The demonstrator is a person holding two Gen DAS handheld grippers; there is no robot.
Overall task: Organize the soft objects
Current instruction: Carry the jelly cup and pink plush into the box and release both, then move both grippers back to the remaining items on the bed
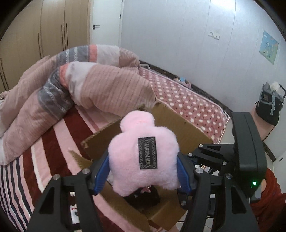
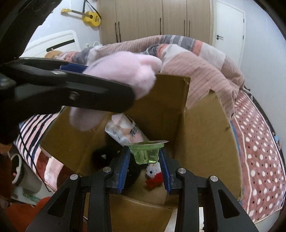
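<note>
My left gripper [image 1: 143, 164] is shut on a pink plush toy [image 1: 141, 151] with a black "HANDMADE" label and holds it above the open cardboard box [image 1: 178, 125]. The toy [image 2: 123, 71] and the left gripper's arm [image 2: 71, 92] also show in the right wrist view, over the box's left side. My right gripper [image 2: 145, 155] is shut on a green jelly cup [image 2: 145, 151] and holds it over the inside of the box [image 2: 205, 133]. Inside lie a wrapped tissue pack [image 2: 123, 132], a black plush [image 2: 103, 157] and a white-and-red plush [image 2: 153, 174].
The box sits on a bed with a striped blanket [image 1: 53, 146] and a polka-dot sheet [image 1: 187, 103]. A bunched quilt [image 1: 80, 85] lies behind the box. A wardrobe [image 2: 153, 17], a door [image 2: 230, 26] and a yellow ukulele [image 2: 89, 17] are behind. A black bag [image 1: 270, 103] stands at right.
</note>
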